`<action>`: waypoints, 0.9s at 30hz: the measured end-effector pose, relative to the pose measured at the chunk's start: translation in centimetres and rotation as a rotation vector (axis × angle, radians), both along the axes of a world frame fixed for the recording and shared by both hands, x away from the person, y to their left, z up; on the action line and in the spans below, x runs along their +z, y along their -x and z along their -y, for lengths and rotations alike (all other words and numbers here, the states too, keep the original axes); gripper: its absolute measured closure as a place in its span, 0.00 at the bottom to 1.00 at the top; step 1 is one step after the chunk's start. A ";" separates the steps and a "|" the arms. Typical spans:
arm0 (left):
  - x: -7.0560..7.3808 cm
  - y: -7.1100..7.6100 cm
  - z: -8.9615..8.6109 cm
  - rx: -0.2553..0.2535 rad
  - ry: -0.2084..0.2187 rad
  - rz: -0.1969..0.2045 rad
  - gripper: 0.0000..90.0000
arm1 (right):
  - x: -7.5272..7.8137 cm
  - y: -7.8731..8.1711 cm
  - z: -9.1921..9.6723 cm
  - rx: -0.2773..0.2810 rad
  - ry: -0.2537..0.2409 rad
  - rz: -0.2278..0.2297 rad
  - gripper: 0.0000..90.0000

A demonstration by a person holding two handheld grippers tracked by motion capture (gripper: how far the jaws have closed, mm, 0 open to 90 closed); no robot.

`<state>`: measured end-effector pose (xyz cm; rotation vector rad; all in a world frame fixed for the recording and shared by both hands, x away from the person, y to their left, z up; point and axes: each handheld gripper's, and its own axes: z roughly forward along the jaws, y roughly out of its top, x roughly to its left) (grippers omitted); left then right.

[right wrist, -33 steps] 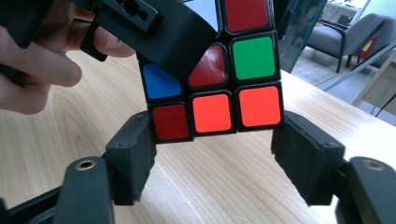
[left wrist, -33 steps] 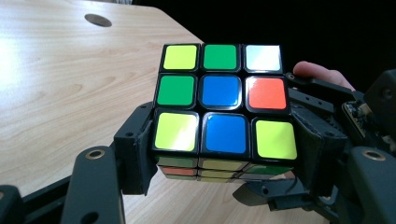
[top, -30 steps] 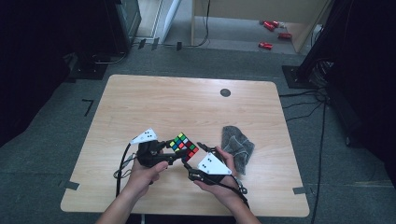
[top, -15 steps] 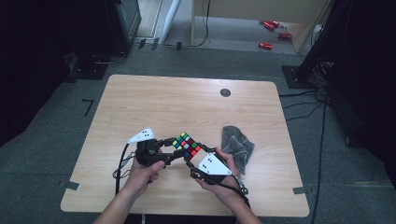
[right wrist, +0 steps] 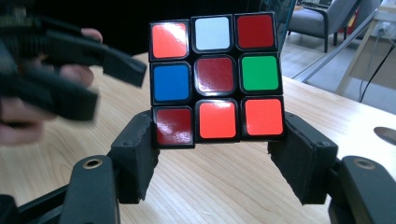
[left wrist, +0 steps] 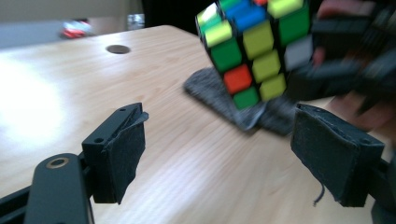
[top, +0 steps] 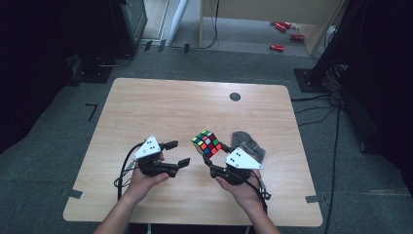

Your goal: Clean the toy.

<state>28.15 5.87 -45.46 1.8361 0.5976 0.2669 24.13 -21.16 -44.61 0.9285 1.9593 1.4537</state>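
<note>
One puzzle cube (top: 206, 143) sits lower centre in the high view, lifted off the table (top: 160, 107) and pinched along its bottom row by the right gripper (top: 213, 157). One grey cloth (top: 248, 145) lies just right of it (crumpled). The left gripper (top: 177, 153), lower left, has just been opening its jaws, which stand spread with nothing between them.

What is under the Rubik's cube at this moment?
The cube is held off the table by the right gripper. Bare wood lies beneath it, with a grey cloth behind; the cube's underside stays hidden.
</note>
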 end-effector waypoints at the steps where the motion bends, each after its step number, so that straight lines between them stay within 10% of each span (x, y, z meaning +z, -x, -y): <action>1: -0.1 0.3 0.3 0.005 -0.035 0.036 0.21 | 0.1 0.0 0.0 0.002 -0.010 -0.009 0.39; 8: -0.6 1.5 1.6 0.010 -0.164 0.196 0.21 | 0.6 0.1 0.0 0.040 -0.082 -0.083 0.39; 27: -1.6 2.7 2.8 -0.001 -0.255 0.425 0.33 | -0.2 -0.1 -1.8 0.127 -0.117 -0.285 0.39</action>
